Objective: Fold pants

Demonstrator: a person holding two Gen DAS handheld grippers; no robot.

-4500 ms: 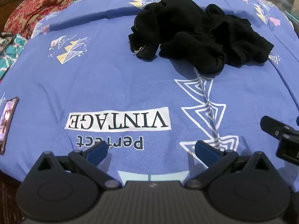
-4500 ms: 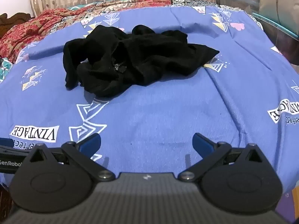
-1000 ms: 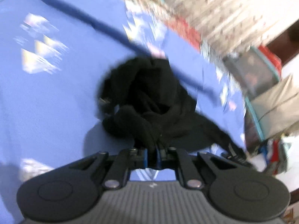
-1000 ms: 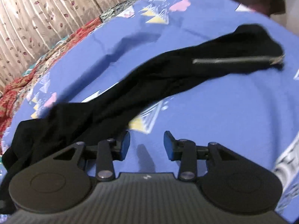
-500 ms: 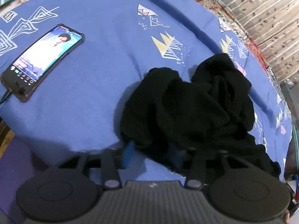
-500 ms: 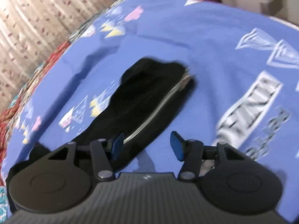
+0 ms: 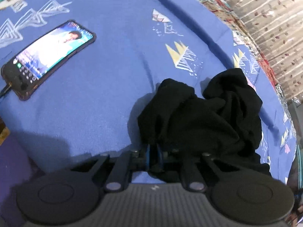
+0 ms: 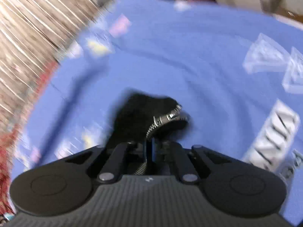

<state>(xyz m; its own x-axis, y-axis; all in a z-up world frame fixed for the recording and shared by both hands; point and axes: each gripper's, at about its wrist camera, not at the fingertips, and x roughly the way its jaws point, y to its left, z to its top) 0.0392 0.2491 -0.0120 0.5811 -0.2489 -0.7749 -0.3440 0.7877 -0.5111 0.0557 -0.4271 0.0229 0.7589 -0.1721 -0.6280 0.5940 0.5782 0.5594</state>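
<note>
Left gripper (image 7: 153, 156): blue fingers pinching together on black pants (image 7: 200, 117), one pair, bunching just beyond on the blue bedsheet (image 7: 106, 98). Right gripper (image 8: 150, 151): fingers clamping the zipper (image 8: 166, 118) end. Sheet lettering blurring, unreadable. One phone (image 7: 47, 58) lying far left, screen glowing.

Right wrist view motion-blurred; phone (image 7: 47, 58) cable cut off by edge.
</note>
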